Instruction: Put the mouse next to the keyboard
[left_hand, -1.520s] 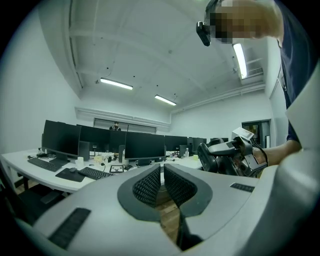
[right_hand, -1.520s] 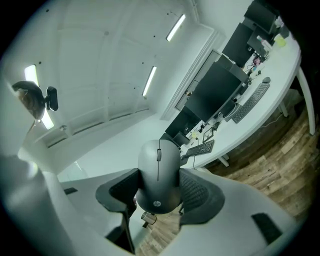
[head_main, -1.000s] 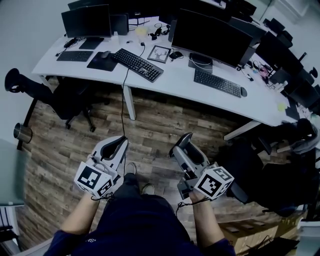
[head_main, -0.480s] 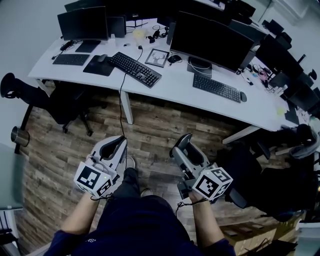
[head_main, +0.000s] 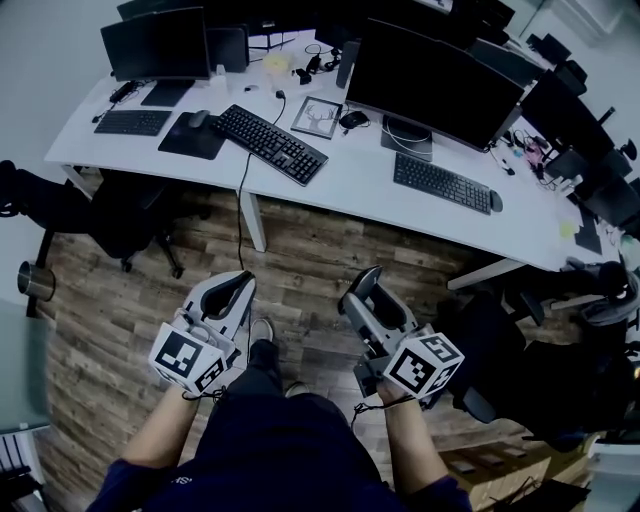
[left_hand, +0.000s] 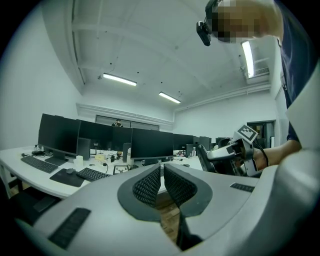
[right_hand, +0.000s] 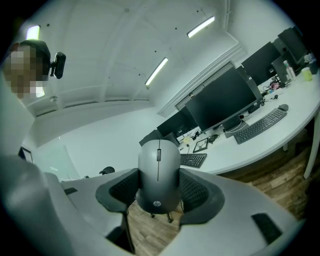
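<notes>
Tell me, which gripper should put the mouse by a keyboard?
The right gripper: it holds the mouse between its jaws. The left gripper is shut with nothing in it.

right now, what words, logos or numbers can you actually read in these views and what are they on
"hp": logo low on the grey mouse, held in the right gripper.
Square markers on the left gripper and the right gripper: black-and-white patterns, no letters.
Black keyboard: key legends too small to read.
Framed picture: too small to read.
</notes>
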